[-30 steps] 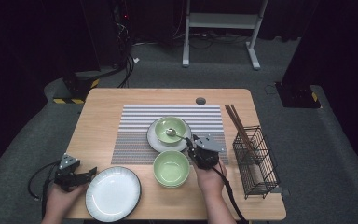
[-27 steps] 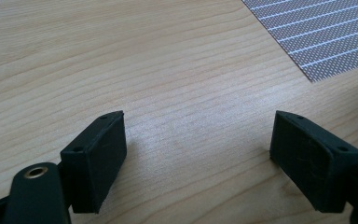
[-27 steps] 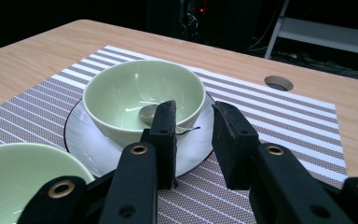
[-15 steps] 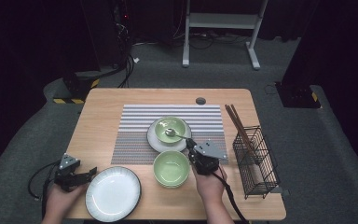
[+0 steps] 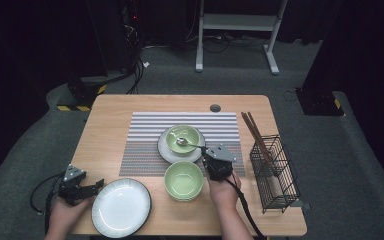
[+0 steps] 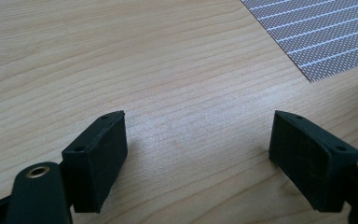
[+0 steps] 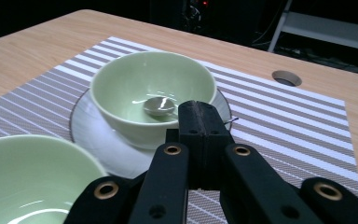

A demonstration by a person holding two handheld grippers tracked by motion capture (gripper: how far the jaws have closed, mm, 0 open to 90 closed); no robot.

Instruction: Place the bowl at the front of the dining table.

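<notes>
A metal spoon lies in a light green bowl that stands on a white saucer. Its handle points at my right gripper. That gripper is shut, pads flush together, right at the bowl's rim. The handle runs behind its tips, and I see nothing between the pads. A second green bowl stands empty just left of it. My left gripper is open over bare wood, beside a white plate.
A striped placemat lies under the saucer. At the table's right stands a black wire basket, with brown chopsticks leaning on it. A round hole sits near the far edge of the wooden table.
The right gripper's jaws have come together by the spoon handle. Both hands have stayed about where they were.
</notes>
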